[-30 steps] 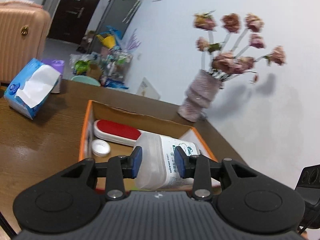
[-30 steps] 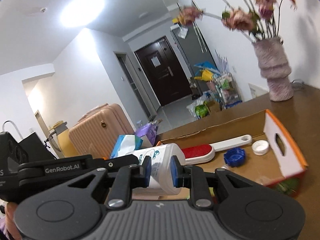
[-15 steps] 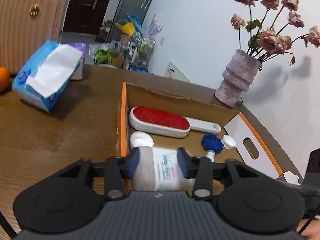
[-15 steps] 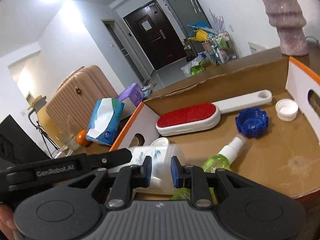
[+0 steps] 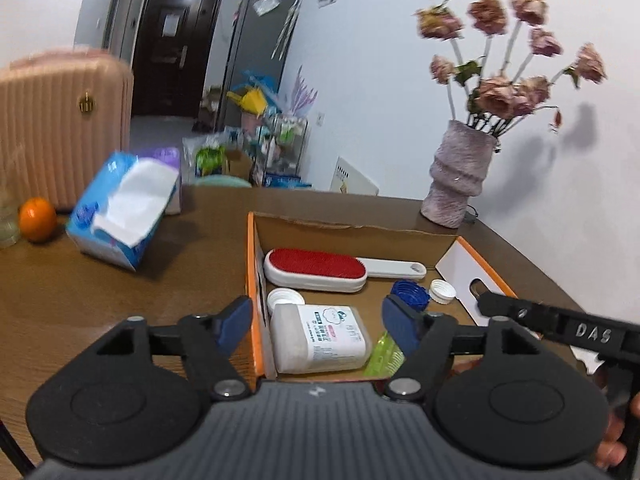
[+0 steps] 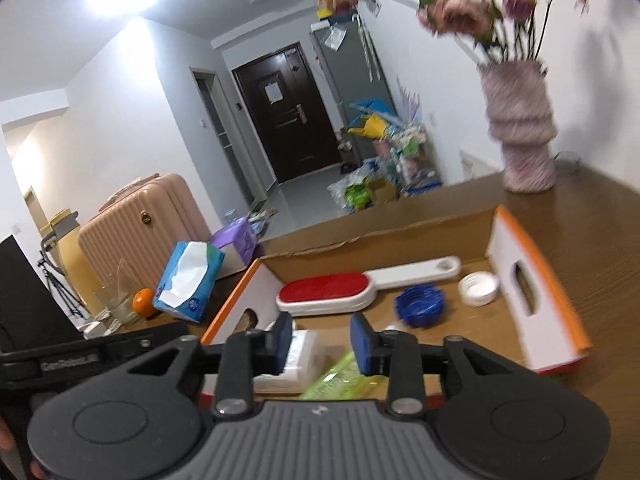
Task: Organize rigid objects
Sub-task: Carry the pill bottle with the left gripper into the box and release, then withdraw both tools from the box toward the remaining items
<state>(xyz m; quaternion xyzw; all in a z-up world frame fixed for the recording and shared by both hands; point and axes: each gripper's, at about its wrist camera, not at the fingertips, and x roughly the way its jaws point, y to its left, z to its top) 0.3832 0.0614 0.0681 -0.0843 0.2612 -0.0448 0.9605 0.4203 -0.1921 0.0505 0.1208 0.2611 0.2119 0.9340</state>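
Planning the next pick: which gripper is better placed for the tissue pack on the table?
Probably left. From the left gripper the tissue pack lies on bare table left of the box; from the right gripper it sits beyond the box's far wall. Both jaws are opening, gripping nothing.

- A home, by its entry hall: dark front door (image 6: 286,110), pink suitcase (image 5: 52,128).
- Vase of dried flowers (image 5: 460,182), tissue pack (image 5: 120,208), orange (image 5: 37,219) on the wooden bench (image 5: 100,292).
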